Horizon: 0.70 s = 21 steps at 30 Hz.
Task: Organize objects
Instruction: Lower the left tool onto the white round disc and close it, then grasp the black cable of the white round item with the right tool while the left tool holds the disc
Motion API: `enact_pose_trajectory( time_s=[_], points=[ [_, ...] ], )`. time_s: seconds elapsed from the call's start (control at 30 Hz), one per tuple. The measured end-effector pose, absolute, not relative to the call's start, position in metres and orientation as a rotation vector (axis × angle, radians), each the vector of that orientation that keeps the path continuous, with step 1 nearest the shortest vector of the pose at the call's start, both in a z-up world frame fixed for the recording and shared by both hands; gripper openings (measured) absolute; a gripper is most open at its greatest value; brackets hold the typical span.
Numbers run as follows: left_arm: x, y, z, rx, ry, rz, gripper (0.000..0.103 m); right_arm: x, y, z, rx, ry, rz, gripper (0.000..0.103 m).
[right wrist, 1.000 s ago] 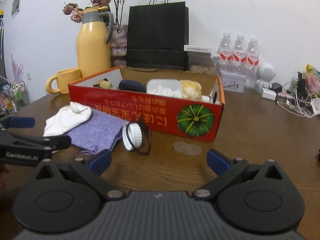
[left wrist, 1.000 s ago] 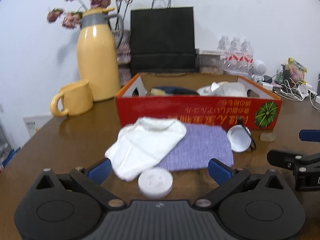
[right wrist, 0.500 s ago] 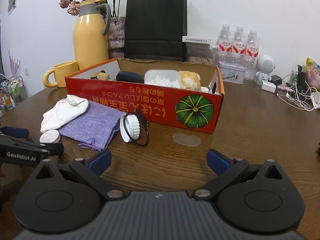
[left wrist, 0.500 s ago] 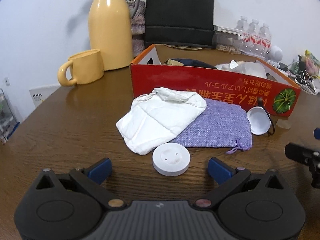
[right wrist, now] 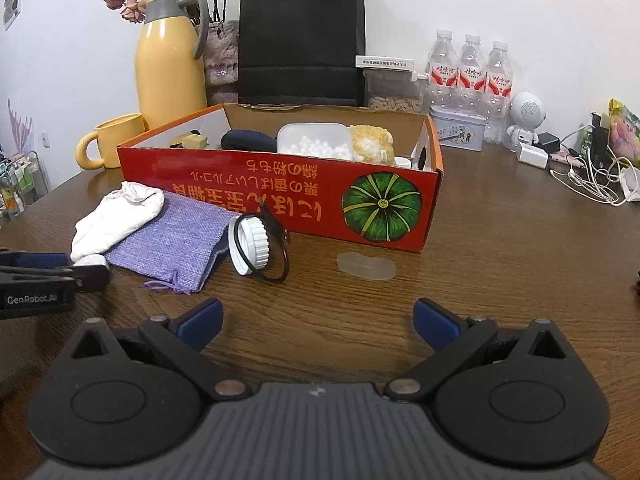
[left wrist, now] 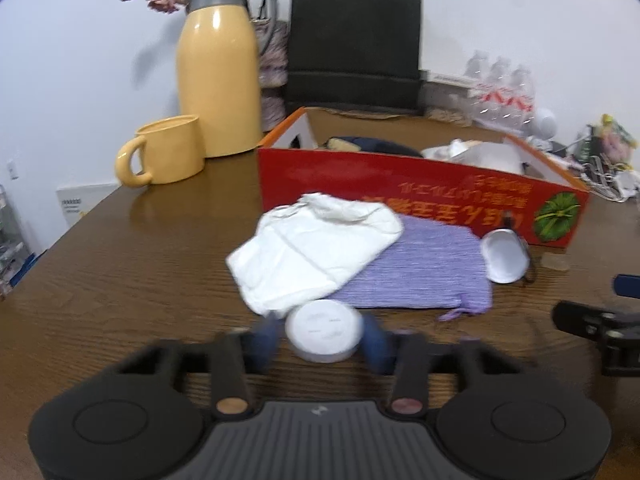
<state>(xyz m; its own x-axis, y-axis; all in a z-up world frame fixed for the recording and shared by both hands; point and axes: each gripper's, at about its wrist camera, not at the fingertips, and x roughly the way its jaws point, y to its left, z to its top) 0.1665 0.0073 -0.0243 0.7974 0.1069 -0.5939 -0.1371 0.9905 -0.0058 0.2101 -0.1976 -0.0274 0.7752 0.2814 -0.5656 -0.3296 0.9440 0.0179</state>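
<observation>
My left gripper (left wrist: 322, 344) is shut on a small white round disc (left wrist: 323, 330) low over the wooden table, just in front of a white cloth (left wrist: 316, 256) lying on a purple woven pouch (left wrist: 420, 274). A white screw lid with a black ring (right wrist: 256, 246) lies to the pouch's right. The red cardboard box (right wrist: 300, 204) holds several items. My right gripper (right wrist: 316, 322) is open and empty, hovering above bare table in front of the box. The left gripper (right wrist: 86, 270) shows at the left edge of the right wrist view.
A yellow thermos (left wrist: 218, 80) and a yellow mug (left wrist: 168, 152) stand at the back left. A black paper bag (right wrist: 300, 40), water bottles (right wrist: 472, 68) and cables (right wrist: 592, 176) line the back. A clear flat piece (right wrist: 366, 266) lies before the box.
My left gripper moved forward and closed its fingers on the white disc. The right gripper stayed open and shifted only slightly.
</observation>
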Motion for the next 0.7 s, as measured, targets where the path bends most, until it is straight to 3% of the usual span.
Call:
enact_pose_trajectory(
  time_s=[0.57, 0.63, 0.7],
  points=[
    [0.148, -0.001, -0.015, -0.052, 0.507, 0.103, 0.038, 0.211, -0.201, -0.023, -0.056, 0.555, 0.336, 0.103],
    [0.151, -0.004, -0.014, -0.049, 0.505, 0.098, 0.038, 0.214, -0.197, -0.023, -0.077, 0.553, 0.345, 0.100],
    [0.154, -0.005, -0.015, -0.049, 0.506, 0.089, 0.038, 0.219, -0.190, -0.023, -0.104, 0.559, 0.355, 0.087]
  ],
)
